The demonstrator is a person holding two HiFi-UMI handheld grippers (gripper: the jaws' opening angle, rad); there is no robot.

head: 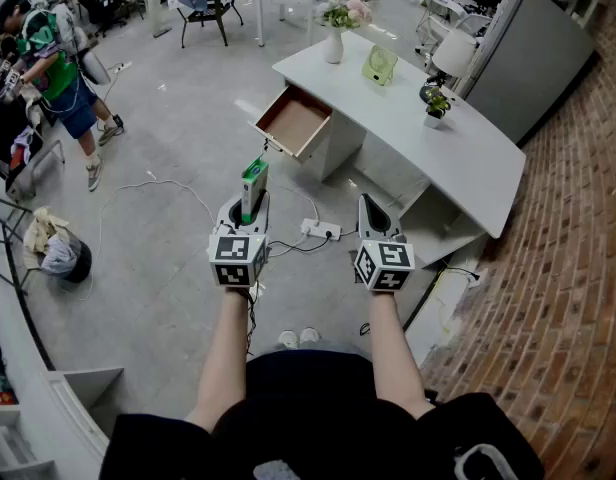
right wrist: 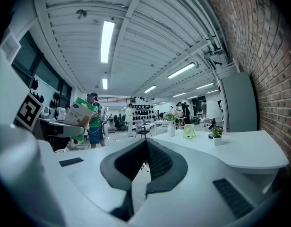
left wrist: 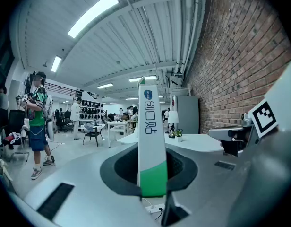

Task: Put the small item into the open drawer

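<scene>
Left gripper (head: pixel 246 210) is clamped on the small item, a slim white box with a green end (left wrist: pixel 151 141). Its jaws press the box's two broad faces near the green end, so most of the box stands upright above them. That grip looks chosen for the drop: the long free part can be lowered into the drawer without the jaws having to reach in first. Right gripper (right wrist: pixel 145 150) has its jaws closed tip to tip with nothing between them, and it is held level just to the right of the left one. I judge it is simply parked there, since the drawer is already out and needs no pulling.

The open drawer (head: pixel 293 120) juts from the left end of the white desk (head: pixel 468 168), farther off than both grippers and slightly to their right. What shows of its brown floor looks bare. The box is well apart from it, in the air over the grey floor, so the carry across remains to be done.

By count there are two grippers, one box and one open drawer. The one desk carries four things along its far side: one white vase of flowers (head: pixel 334 30), one pale green stand-up object (head: pixel 380 65), one small potted plant (head: pixel 434 105) and one white lamp (head: pixel 453 53). One power strip (head: pixel 320 230) lies on the floor between the grippers, its cable trailing left. One person in a green top (head: pixel 53 68) stands far off at the left.
</scene>
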